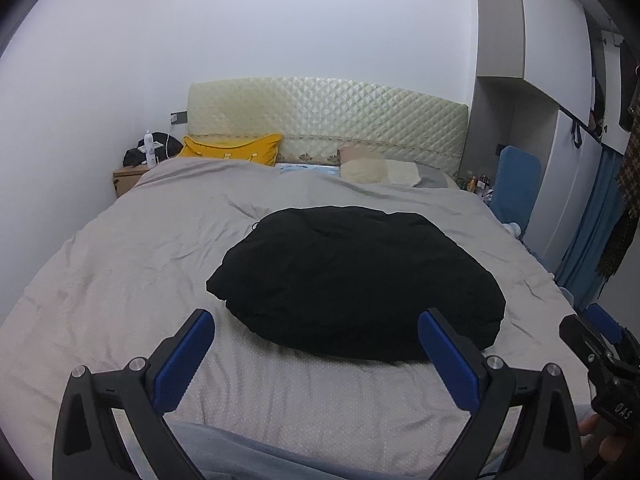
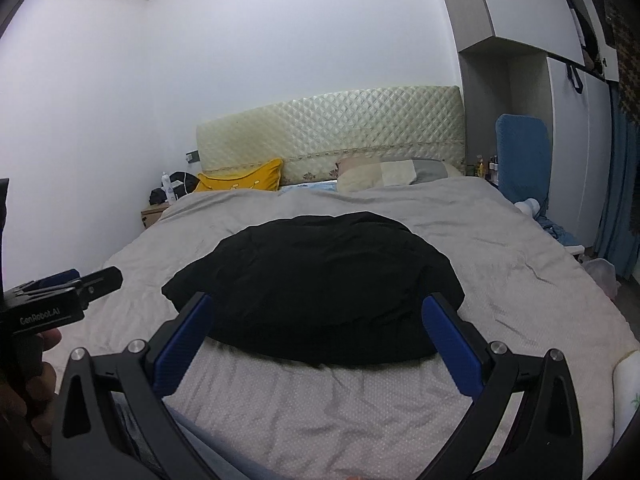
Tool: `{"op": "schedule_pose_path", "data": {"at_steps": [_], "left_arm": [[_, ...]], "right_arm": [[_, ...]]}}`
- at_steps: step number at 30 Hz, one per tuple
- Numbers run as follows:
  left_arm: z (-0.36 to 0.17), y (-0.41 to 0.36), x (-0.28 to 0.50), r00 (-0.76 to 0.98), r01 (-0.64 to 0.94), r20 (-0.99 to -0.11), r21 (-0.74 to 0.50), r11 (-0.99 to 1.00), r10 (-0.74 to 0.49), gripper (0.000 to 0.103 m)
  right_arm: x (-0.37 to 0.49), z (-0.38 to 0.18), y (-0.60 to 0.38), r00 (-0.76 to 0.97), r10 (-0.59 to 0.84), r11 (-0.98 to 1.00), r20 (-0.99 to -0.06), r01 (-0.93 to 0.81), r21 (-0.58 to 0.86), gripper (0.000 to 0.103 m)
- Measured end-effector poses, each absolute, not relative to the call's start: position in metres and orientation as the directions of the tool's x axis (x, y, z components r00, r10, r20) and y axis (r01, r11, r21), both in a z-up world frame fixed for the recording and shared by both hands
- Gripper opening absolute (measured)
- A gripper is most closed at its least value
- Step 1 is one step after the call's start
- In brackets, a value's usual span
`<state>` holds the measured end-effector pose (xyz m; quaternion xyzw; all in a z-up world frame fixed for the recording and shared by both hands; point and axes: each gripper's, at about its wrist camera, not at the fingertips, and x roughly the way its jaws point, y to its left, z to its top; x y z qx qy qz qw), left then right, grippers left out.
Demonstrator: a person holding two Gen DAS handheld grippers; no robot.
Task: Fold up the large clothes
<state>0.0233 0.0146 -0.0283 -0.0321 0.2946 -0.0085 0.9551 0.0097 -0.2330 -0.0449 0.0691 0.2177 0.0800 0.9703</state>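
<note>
On the grey bed [image 1: 120, 280], both claws (left [image 1: 316, 344], right [image 2: 316, 328]) hover level, spread wide before the black garment [image 1: 352, 280].

The left gripper [image 1: 316, 354] and right gripper [image 2: 316, 340] are held side by side, each with its blue-padded fingers [image 1: 186, 360] spread wide, gripping nothing.

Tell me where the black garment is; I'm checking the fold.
The black garment lies on the grey bed cover, centred in both wrist views, just beyond both open grippers, well short of the yellow pillow.

Black garment [image 1: 352, 280], folded rounded bundle, flat mid-bed, ungripped
</note>
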Motion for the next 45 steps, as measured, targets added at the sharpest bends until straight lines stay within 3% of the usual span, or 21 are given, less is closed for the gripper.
{"op": "schedule_pose_path", "data": {"at_steps": [8, 45], "left_arm": [[-0.036, 0.009, 0.025, 0.818, -0.001, -0.576, -0.02, 1.0, -0.011, 0.103], [-0.042, 0.011, 0.02, 0.81, -0.008, -0.586, -0.02, 1.0, -0.005, 0.103]], "right_arm": [[0.004, -0.042, -0.23, 0.897, 0.167, 0.981, -0.409, -0.11, 0.159, 0.103], [0.001, -0.044, -0.216, 0.898, 0.131, 0.989, -0.42, -0.087, 0.121, 0.103]]}}
